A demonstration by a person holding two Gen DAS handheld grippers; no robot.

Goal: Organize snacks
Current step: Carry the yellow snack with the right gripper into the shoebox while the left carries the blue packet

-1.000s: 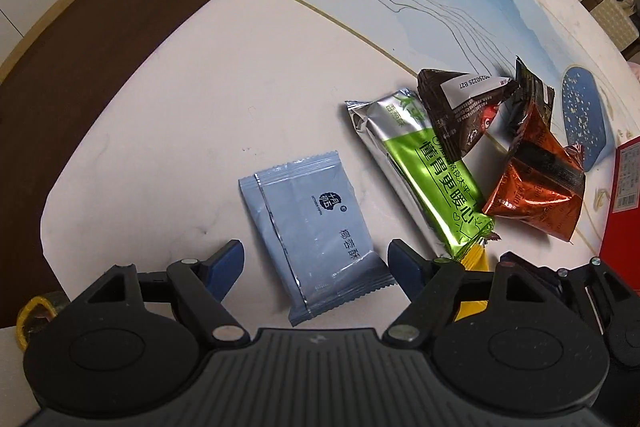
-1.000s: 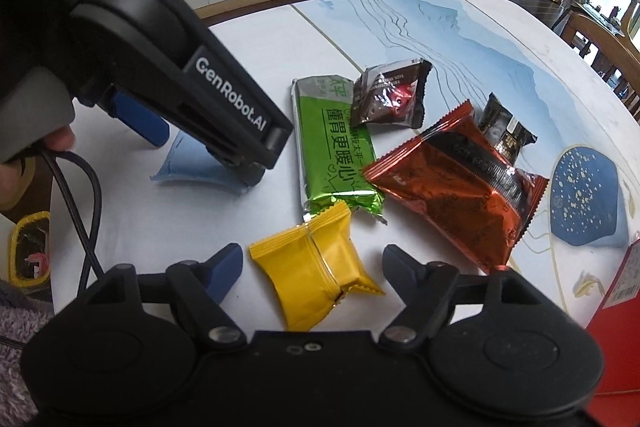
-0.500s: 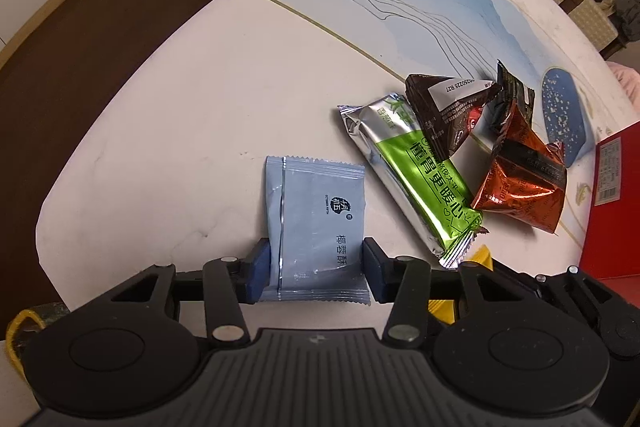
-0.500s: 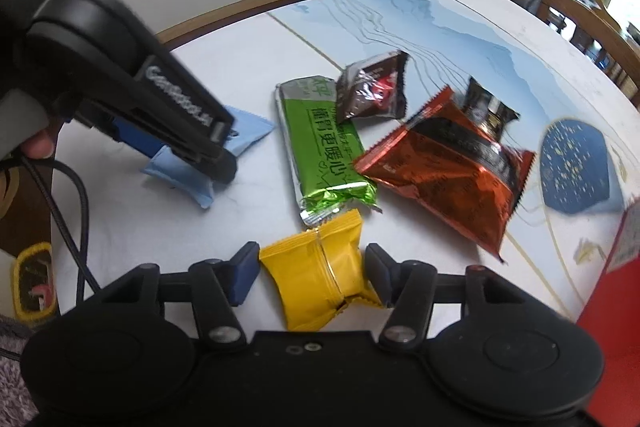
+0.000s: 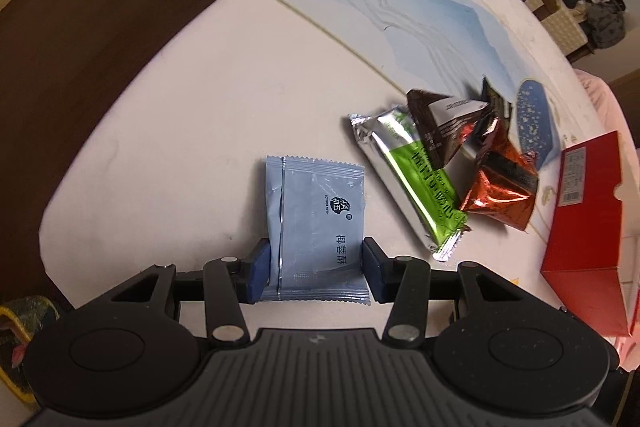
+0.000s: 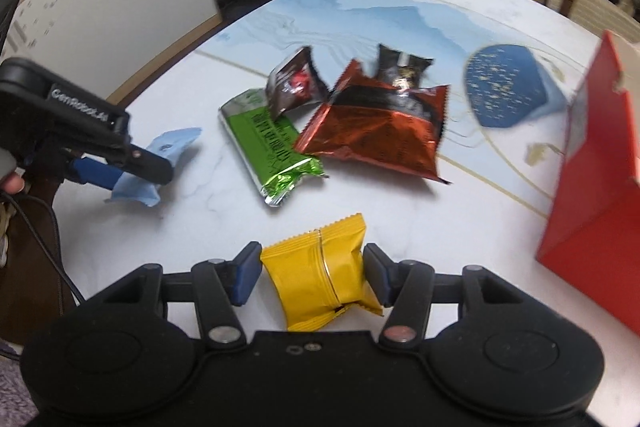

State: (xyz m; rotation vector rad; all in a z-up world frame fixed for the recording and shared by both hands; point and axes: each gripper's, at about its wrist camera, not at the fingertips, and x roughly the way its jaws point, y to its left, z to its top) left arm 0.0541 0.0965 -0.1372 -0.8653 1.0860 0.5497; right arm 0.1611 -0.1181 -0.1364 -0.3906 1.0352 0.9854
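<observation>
Starting at the left: the left gripper (image 5: 316, 269) had its jaws clamped on the bottom end of a pale blue packet (image 5: 316, 223), both pads pressed against its sides. From the right wrist view that packet (image 6: 160, 163) looked lifted a bit off the white table (image 6: 208, 203), tilted up at its far end. Next over, a green bar (image 6: 272, 147) lay flat on the table, with a small dark brown packet (image 6: 294, 87) propped on its far end. Just right of those sat a copper-red bag (image 6: 376, 135), with another dark packet (image 6: 404, 71) poking out behind it. Closer in, the right gripper (image 6: 312, 281) was squeezing a yellow packet (image 6: 324, 275) between its pads, pinched at both sides. Way over right stood a red box (image 6: 592, 195), right at the table's edge.
</observation>
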